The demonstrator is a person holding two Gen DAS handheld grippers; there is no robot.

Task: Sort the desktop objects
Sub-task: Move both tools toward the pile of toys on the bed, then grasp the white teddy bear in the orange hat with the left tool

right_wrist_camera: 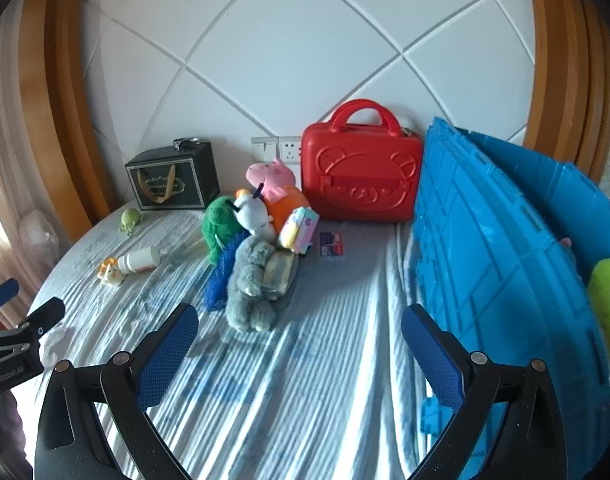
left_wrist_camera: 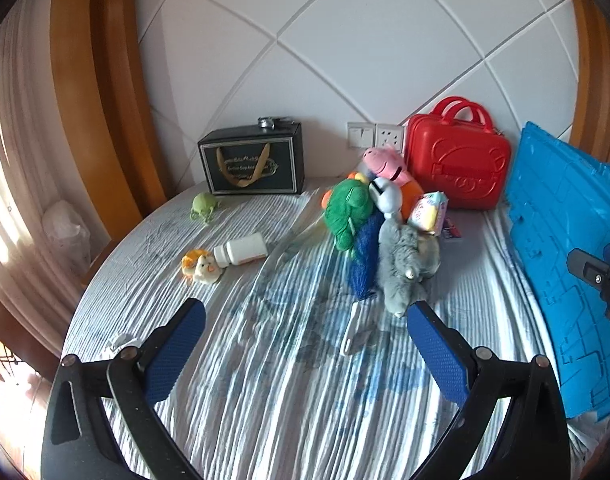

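Striped cloth (right_wrist_camera: 305,380), grey plush (right_wrist_camera: 251,280) fronting toy pile, blue crate (right_wrist_camera: 485,260) rightward

One red case (right_wrist_camera: 361,178), one blue crate (right_wrist_camera: 501,264), one white bottle (left_wrist_camera: 245,249), one black box (left_wrist_camera: 252,165).

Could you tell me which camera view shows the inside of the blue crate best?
The right wrist view: it looks over the blue crate's wall onto a green toy inside. The left wrist view shows only its outer wall.
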